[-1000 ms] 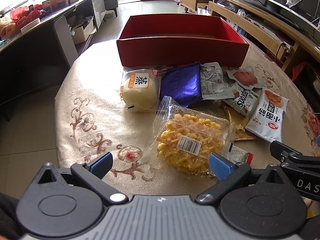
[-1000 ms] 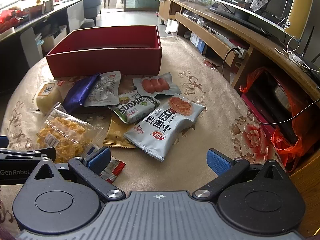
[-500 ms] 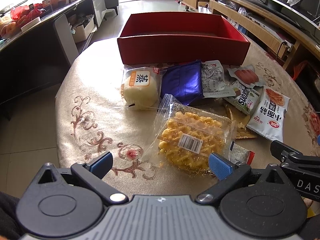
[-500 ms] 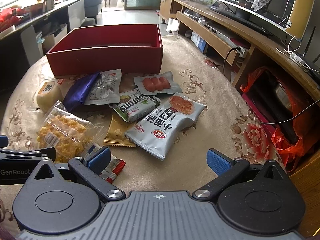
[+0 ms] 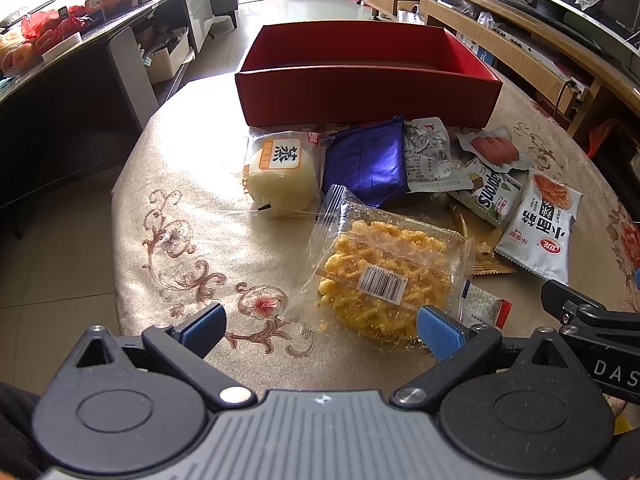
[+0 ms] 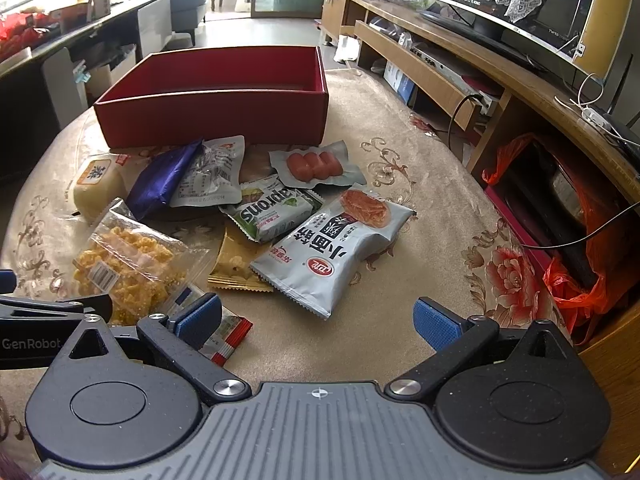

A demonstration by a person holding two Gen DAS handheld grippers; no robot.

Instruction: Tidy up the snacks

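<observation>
- An open red box (image 5: 368, 92) is seen at the far edge of the round table (image 5: 192, 184), with no snack visible inside it from these views.
- The snacks are found loose on the tablecloth between the box and the near edge: a wrapped steamed bun (image 5: 280, 176), a purple packet (image 5: 368, 160), a white printed sachet (image 5: 428, 156), a sausage pack (image 5: 494, 150), a green Saprons pack (image 5: 490, 196), a grey noodle-snack bag (image 5: 540, 224), a gold wrapper (image 6: 236, 260) and a small red-edged sachet (image 5: 486, 306).
- A clear bag of yellow crispy cake (image 5: 388, 272) is placed nearest the near edge.
- The left gripper (image 5: 320, 326) is held spread wide and nothing is pinched; its right blue pad is seen against the near corner of the cake bag, though contact cannot be confirmed.
- The right gripper (image 6: 318, 316) is likewise held spread and bare, with the noodle-snack bag just ahead of its gap.
- The relation that matters is judged to be this: the cake bag lies ahead of the left gripper and to the right of its centre line, its long axis running diagonally from the far left toward the near right, so the left hand is the nearer one.
- A shift rightward is judged to be needed before a closing across the bag's short side can be made.
</observation>
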